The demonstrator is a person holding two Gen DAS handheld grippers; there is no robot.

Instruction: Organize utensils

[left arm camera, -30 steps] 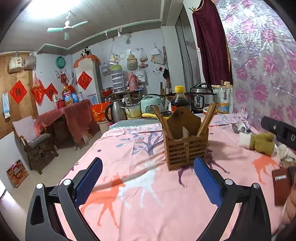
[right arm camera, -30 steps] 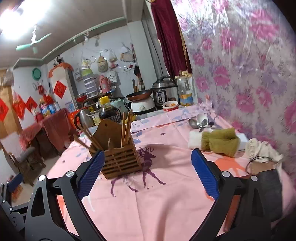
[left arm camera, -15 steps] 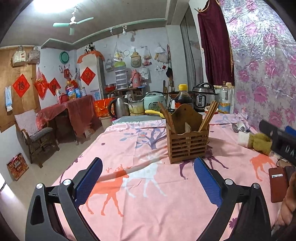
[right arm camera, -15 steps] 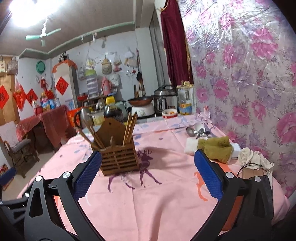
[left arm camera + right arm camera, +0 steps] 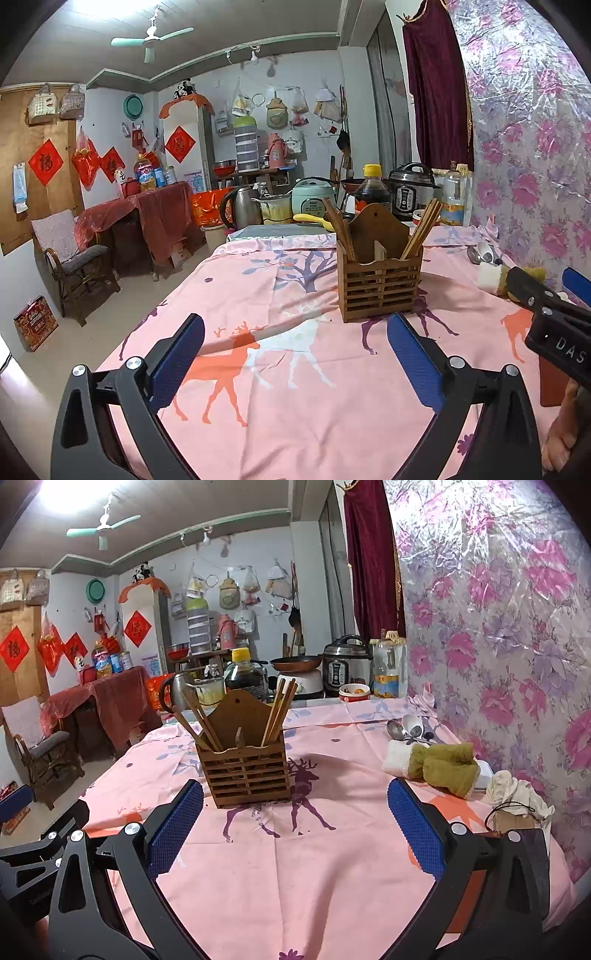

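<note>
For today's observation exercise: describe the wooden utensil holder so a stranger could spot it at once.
On the pink deer-print tablecloth, look mid-table, in front of the dark sauce bottle. The wooden utensil holder is a slatted box with a peaked back, the only thing holding upright chopsticks.

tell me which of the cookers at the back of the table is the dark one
The pressure cooker on the right, beside the clear bottle: black and steel with a front control panel. The rice cooker left of it is pale green.

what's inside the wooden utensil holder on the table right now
The wooden utensil holder holds wooden chopsticks leaning in its right compartment and more wooden sticks in the left. Their lower ends are hidden behind the slatted front, so anything shorter in there cannot be seen.
</note>
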